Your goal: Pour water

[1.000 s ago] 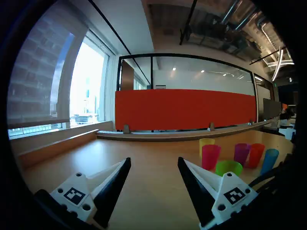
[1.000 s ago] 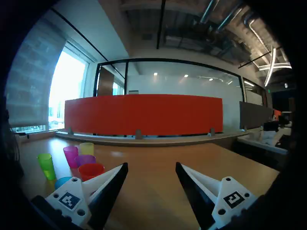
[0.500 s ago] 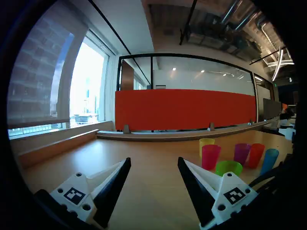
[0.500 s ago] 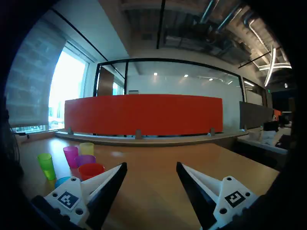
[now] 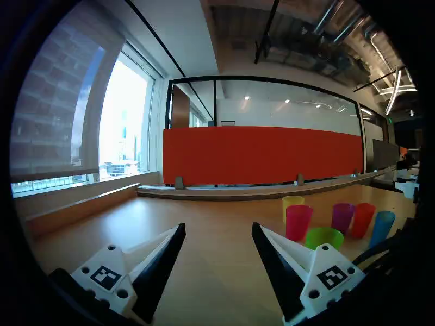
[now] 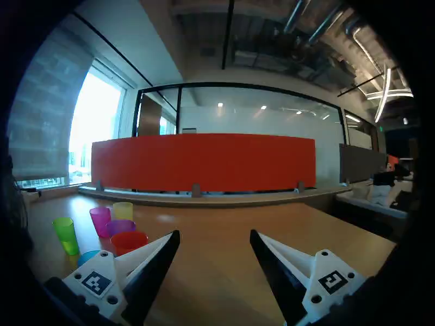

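Several coloured plastic cups stand on the wooden table [image 5: 217, 217]. In the left gripper view they are right of my left gripper [image 5: 217, 230]: a yellow cup [image 5: 292, 205], a pink cup [image 5: 298, 221], a green cup [image 5: 324, 238], a purple cup [image 5: 342, 217], an orange cup [image 5: 362, 219] and a blue cup [image 5: 381, 227]. In the right gripper view the cups sit left of my right gripper [image 6: 215, 236]: a green cup [image 6: 66, 234], a pink cup [image 6: 100, 220], a yellow cup [image 6: 123, 211], a purple cup [image 6: 120, 226], an orange cup [image 6: 129, 242]. Both grippers are open, holding nothing, low over the table.
A red divider panel [image 5: 261, 155] runs along the table's far edge, with a glass wall behind it. A bright window [image 5: 122, 127] and a wooden ledge [image 5: 76, 206] lie to the left. Another desk with items [image 6: 375, 198] stands at the right.
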